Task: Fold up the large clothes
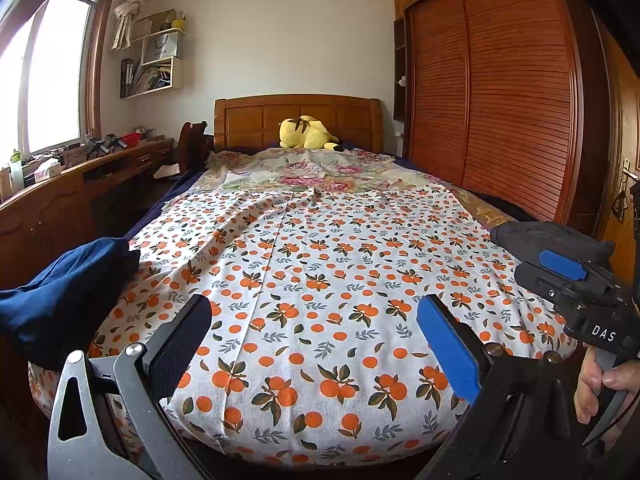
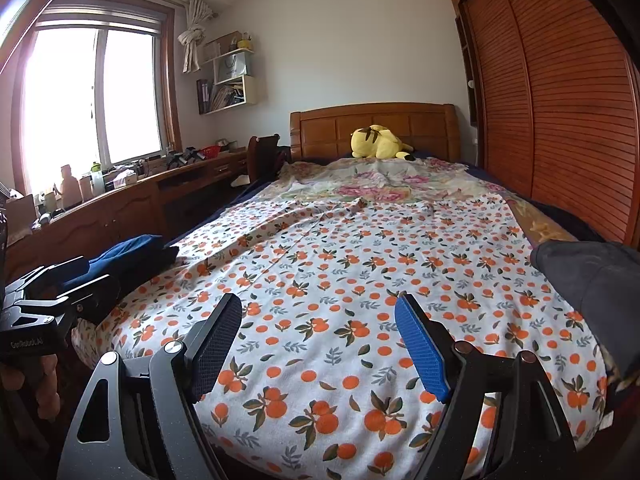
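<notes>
You have one bed point(image 1: 188, 184) before you, its wooden headboard point(image 1: 296, 120) at the far wall, and one orange-print sheet point(image 1: 320, 280) spread flat over it, its long axis running from the near edge away toward the headboard, a faint crease line following that same direction; beyond it lies one floral cloth point(image 1: 312, 172). Two bunched garments sit at the near corners: one navy garment point(image 1: 60, 292) on the left edge and one dark grey garment point(image 2: 592, 280) on the right edge, both crumpled, so which way they point cannot be told. One yellow plush toy point(image 1: 306, 132) rests against the headboard. You hold two tools side by side at the foot of the bed, both tipped slightly downward over the sheet: your left gripper point(image 1: 316, 320) stands with jaws wide apart and nothing between them, and your right gripper point(image 2: 320, 320) likewise gapes, clear of the cloth.
</notes>
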`<control>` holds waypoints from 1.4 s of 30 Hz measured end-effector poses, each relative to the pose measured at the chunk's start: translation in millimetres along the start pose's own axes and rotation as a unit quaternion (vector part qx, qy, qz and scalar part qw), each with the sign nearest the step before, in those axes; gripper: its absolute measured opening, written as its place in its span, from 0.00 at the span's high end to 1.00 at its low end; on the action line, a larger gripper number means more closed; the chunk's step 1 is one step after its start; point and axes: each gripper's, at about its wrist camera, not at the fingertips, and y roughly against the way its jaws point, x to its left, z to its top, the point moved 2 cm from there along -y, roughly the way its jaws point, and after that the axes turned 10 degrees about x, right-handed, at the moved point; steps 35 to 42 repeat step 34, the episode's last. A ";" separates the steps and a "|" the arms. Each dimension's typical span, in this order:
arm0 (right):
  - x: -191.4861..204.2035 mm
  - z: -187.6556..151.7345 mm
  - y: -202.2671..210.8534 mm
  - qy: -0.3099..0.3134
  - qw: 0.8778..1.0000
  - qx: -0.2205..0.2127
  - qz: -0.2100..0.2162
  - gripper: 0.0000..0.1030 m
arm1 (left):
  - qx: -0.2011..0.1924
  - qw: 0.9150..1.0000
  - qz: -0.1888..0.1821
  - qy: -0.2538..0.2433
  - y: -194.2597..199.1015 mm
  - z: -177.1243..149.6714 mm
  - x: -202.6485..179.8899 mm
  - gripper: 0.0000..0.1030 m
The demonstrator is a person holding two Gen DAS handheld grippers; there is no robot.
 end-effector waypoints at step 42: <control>-2.5 0.7 -0.5 -0.006 1.000 0.001 -0.002 0.22 | 0.009 1.000 -0.001 -0.001 -8.0 0.9 2.0 0.00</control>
